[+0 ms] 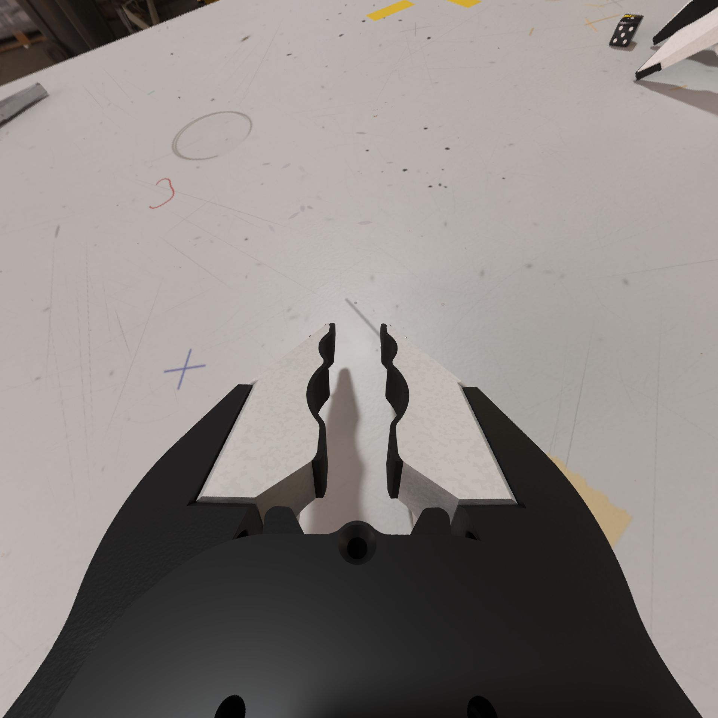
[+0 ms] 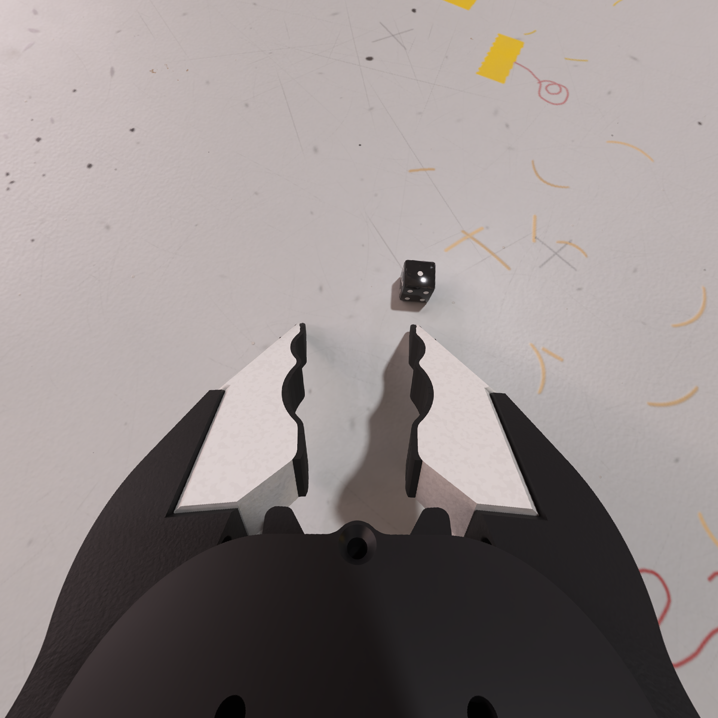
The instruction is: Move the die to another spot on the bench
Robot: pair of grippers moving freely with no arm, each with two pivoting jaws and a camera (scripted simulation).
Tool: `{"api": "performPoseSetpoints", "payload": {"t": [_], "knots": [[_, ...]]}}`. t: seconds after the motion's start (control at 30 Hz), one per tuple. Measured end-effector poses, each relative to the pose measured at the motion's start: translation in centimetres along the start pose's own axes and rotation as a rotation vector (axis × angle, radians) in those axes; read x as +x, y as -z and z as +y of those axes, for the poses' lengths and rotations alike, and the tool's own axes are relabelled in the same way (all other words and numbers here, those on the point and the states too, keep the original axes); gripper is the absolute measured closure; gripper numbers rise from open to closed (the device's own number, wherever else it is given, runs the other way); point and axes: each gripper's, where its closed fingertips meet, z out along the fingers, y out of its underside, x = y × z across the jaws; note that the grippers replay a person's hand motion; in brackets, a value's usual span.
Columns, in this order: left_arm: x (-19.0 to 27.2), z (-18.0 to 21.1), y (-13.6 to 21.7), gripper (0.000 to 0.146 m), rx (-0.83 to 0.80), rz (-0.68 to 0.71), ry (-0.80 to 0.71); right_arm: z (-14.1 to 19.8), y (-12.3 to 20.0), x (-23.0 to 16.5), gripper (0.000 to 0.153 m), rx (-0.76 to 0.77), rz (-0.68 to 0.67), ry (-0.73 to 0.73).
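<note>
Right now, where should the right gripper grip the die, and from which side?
Grip the die across its two opposite side faces, coming from the right gripper, whose open jaws sit just short of it. It rests flat, slightly right of the gap.

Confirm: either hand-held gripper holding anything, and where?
Nothing held. Right hand-held gripper is open, the small black white-pipped die on the bench just beyond its tips. Left hand-held gripper is open, empty.

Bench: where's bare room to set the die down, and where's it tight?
Free: the wide stretch ahead of the left tool, between the ring stain and the blue cross. Also left of the die in the right wrist view. Tight: around the die, where the right tool hangs close.
</note>
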Motion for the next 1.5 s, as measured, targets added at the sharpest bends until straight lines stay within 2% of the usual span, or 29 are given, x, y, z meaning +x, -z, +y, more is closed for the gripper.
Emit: {"api": "performPoseSetpoints", "payload": {"t": [0.3, 0.5, 0.6, 0.77, 0.87, 0.93, 1.03, 1.17, 1.33, 1.5], "knots": [[0.1, -0.3, 0.5, 0.123, 0.045, -0.015, -0.012, -0.2, -0.2, 0.0, 0.100, -0.008, -0.005, -0.004], [2.3, -3.2, 0.1, 0.121, 0.077, 0.146, -0.063, -0.5, 0.0, 0.4, 0.099, 0.009, 0.003, -0.012], [4.9, -5.6, -1.0, 0.121, 0.068, 0.283, -0.145, -0.7, 0.0, 1.2, 0.099, 0.017, 0.012, -0.030], [13.4, -9.7, -2.3, 0.120, 0.107, 0.698, -0.247, -0.9, -0.7, 2.8, 0.098, 0.000, -0.002, -0.088], [17.3, -10.8, -3.8, 0.120, 0.134, 0.820, -0.328, -1.3, -1.3, 3.3, 0.098, -0.003, -0.017, -0.122], [18.1, -10.9, -5.3, 0.120, 0.131, 0.816, -0.403, -1.6, -1.6, 3.4, 0.098, -0.002, -0.016, -0.126], [17.4, -10.9, -7.1, 0.120, 0.132, 0.775, -0.428, -1.5, -1.8, 3.6, 0.107, -0.010, 0.040, -0.083], [15.1, -10.7, -8.5, 0.120, 0.098, 0.716, -0.360, -1.6, -1.9, 3.6, 0.119, -0.013, 0.094, -0.030], [12.7, -10.8, -9.4, 0.120, 0.098, 0.707, -0.273, -1.9, -2.3, 3.2, 0.136, -0.017, 0.073, -0.028], [11.9, -10.2, -9.8, 0.122, 0.091, 0.728, -0.280, -2.4, -2.1, 3.7, 0.136, 0.008, 0.108, 0.014]]}}
